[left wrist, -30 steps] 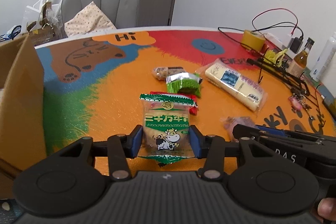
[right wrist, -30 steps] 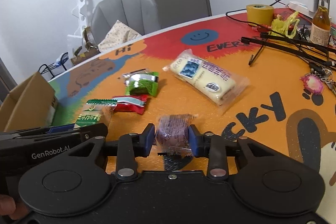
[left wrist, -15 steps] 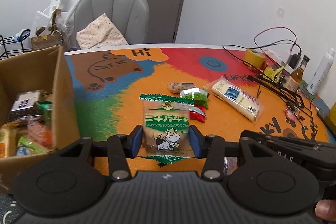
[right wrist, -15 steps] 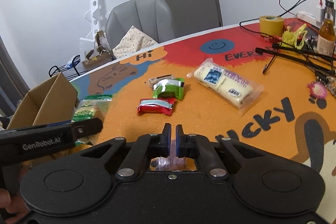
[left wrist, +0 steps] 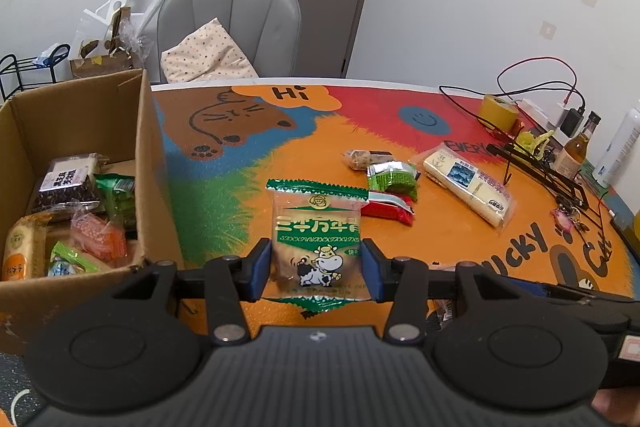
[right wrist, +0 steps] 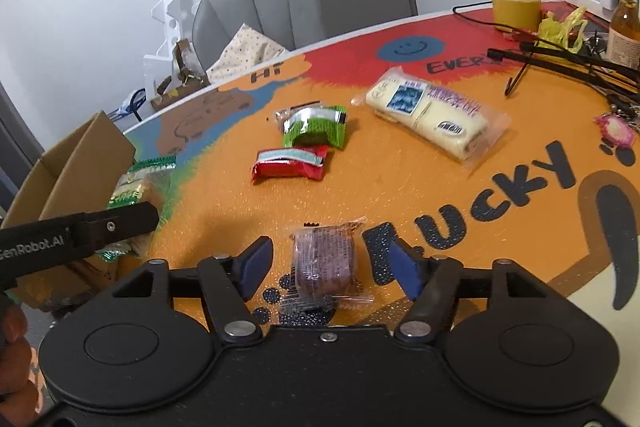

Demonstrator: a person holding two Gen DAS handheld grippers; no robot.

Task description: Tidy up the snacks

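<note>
My left gripper [left wrist: 317,269] is shut on a green cow-print snack packet [left wrist: 318,239] and holds it above the table, just right of the open cardboard box [left wrist: 146,155] that holds several snacks. The packet also shows in the right wrist view [right wrist: 134,187]. My right gripper [right wrist: 328,267] is open, its fingers on either side of a purple wrapped snack [right wrist: 323,261] that lies on the table. Farther out lie a red packet [right wrist: 290,163], a green packet [right wrist: 314,127] and a long cream bread pack [right wrist: 434,117].
A small brown snack [left wrist: 362,159] lies behind the green packet. At the table's right are a yellow tape roll [right wrist: 516,7], cables, a black stand [right wrist: 560,59], a bottle [right wrist: 624,27] and a pink keychain [right wrist: 614,131]. A grey chair [left wrist: 230,23] stands behind the table.
My left gripper rose and swung left with the cow packet; the box interior came into view. My right gripper squeezed shut over the purple snack, then opened, and the snack lies between its fingers.
</note>
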